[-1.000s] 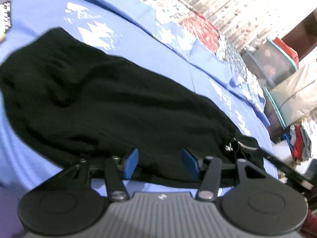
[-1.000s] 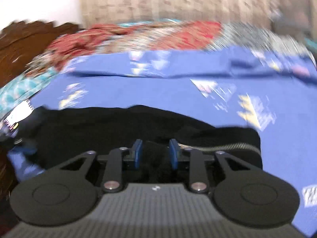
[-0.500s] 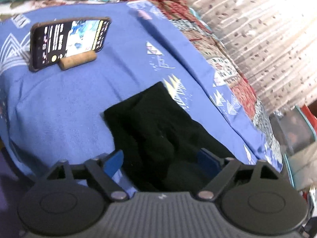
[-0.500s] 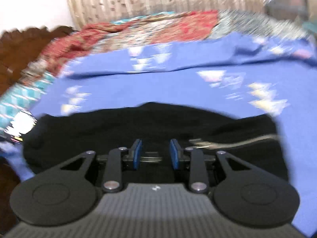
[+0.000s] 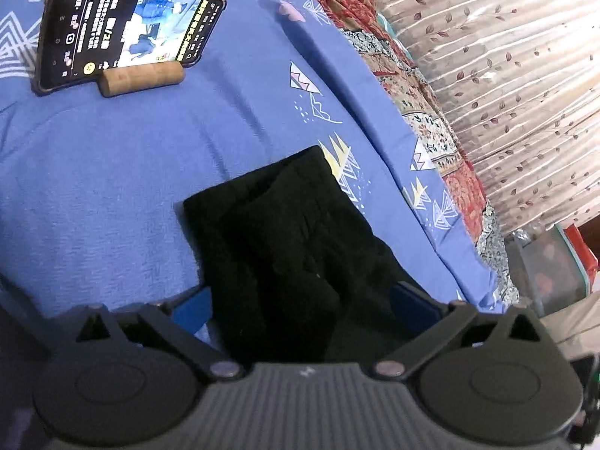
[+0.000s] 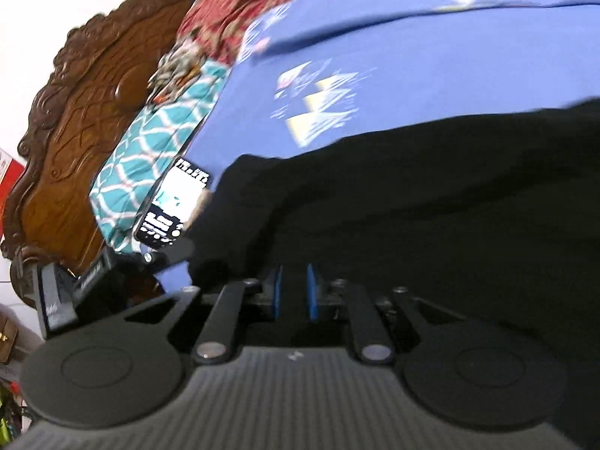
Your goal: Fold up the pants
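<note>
A pair of soft black fabric pants [image 5: 285, 236], matte and lightly rumpled, lies folded into a thick, roughly rectangular strip on a blue bedsheet [image 5: 112, 187] printed with white and yellow triangle shapes. The strip's squared far end points away from the left gripper [image 5: 303, 307], whose blue-padded jaws stand wide apart on either side of the near end of the pants, not pressing the cloth. The left gripper sits low over the bed, aimed along the strip.

The right gripper [image 6: 294, 296] is tilted, its blue pads drawn close together with black cloth bunched around and between them; the view is blurred, so I cannot tell if they pinch it.

Beyond the pants' far end, a black smartphone [image 5: 127, 33] with a lit screen leans on a short cylindrical cork stand [image 5: 142, 78]. Past it rises a dark carved wooden headboard [image 6: 86, 101].
</note>
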The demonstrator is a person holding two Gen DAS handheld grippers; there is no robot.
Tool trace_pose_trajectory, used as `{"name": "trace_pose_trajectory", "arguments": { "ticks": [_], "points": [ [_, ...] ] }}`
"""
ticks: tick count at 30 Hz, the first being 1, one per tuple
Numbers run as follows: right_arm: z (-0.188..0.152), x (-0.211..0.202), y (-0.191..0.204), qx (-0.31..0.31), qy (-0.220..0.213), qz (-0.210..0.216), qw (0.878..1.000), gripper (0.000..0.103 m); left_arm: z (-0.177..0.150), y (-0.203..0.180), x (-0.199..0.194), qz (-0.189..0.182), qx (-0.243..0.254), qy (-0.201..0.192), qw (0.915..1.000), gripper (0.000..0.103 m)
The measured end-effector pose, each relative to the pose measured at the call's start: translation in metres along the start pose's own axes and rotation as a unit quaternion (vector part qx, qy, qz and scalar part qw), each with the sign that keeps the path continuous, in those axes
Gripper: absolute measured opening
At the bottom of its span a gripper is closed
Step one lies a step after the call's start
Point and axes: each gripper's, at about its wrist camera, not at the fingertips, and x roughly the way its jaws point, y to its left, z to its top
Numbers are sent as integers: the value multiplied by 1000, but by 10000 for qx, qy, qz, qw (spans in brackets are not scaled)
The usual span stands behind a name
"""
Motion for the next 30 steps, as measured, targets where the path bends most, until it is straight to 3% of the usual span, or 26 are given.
{"name": "trace_pose_trajectory", "arguments": {
  "ticks": [3,6,9,12,16,18,24,30],
  "points": [
    [-7,29,10,153,285,93,9994,16,0,-1,2,-18,82,6,10000,102],
    [-32,58,6,527,1006,254,9932,15,-1,-2,6,-10,158,47,9999,98],
    [-42,51,13,385,835,304,9953,15,-2,0,11,28,236,71,9997,90],
    [-39,50,7,630,886,361,9934,11,-5,-4,17,243,409,79,9988,76],
    [-44,56,1,946,771,443,9915,11,-9,-7,19,616,671,58,9958,39],
    [-46,54,2,950,735,459,9917,10,-9,-4,18,612,648,75,9960,30],
    [-56,38,-3,869,620,427,9934,10,-12,3,17,507,540,21,9972,28],
    [-58,36,-4,846,595,408,9938,10,-10,8,17,343,374,68,9987,36]
  ]
}}
